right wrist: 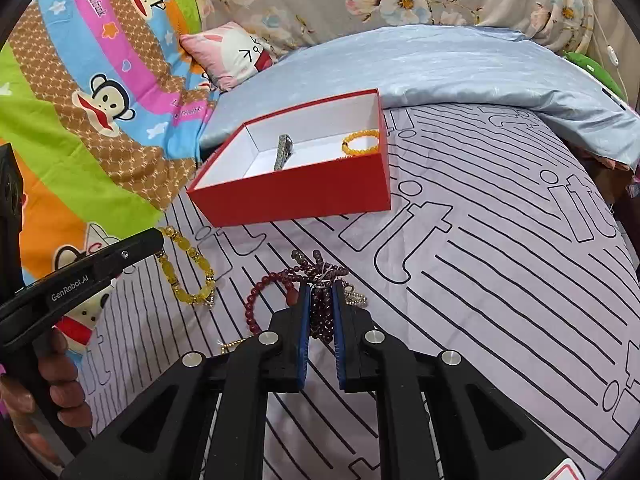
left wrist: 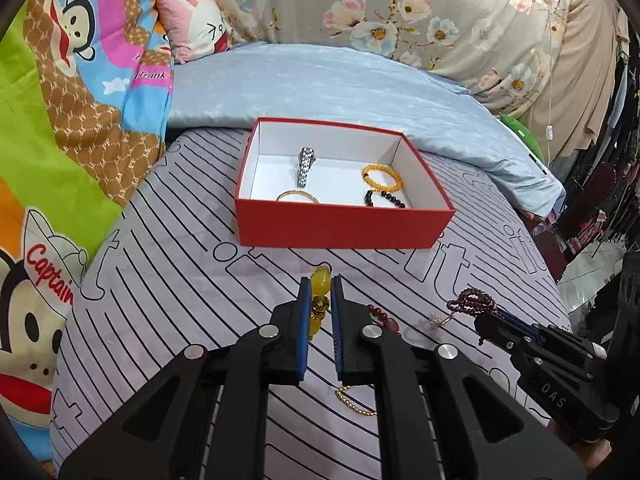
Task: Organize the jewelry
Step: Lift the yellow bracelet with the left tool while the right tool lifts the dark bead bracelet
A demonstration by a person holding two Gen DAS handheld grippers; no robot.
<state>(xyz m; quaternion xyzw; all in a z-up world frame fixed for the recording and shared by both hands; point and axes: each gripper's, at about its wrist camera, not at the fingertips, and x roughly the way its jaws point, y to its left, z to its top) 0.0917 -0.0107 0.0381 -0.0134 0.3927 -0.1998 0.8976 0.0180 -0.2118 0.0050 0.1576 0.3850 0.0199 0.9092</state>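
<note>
two hand-held tools work over a bed (left wrist: 168, 264) covered in a pale lilac sheet with black stripes and outlined letters. the left tool (left wrist: 320, 286) has its blue-padded fingers closed on a yellow bead bracelet (left wrist: 320, 284), whose large yellow beads sit pinched between the pads. seen from the right wrist view, this bracelet (right wrist: 188, 268) loops out from the left tool's tip over the sheet. the right tool (right wrist: 320, 292) is closed on a bundle of small dark purple beads (right wrist: 320, 304), with more of the strand spilling just past the fingertips. from the left wrist view the same bundle (left wrist: 474, 300) sits at the right tool's tip.

a red box (left wrist: 340, 224) with a white inside sits farther up the bed, beyond both tools. inside it lie a silver metal watch band (left wrist: 306, 166), an orange bead bracelet (left wrist: 382, 176), a dark bead bracelet (left wrist: 384, 198) and a thin gold bangle (left wrist: 298, 196).

on the sheet near the tools lie a dark red bead bracelet (right wrist: 264, 296), just left of the right tool, a gold chain (left wrist: 356, 402) under the left tool, and a small sparkly piece (left wrist: 438, 318) between the two tools.

a light blue quilt (left wrist: 320, 84) lies behind the box, a bright cartoon monkey blanket (left wrist: 80, 100) to the left, and a grey floral fabric (left wrist: 400, 12) at the back.
</note>
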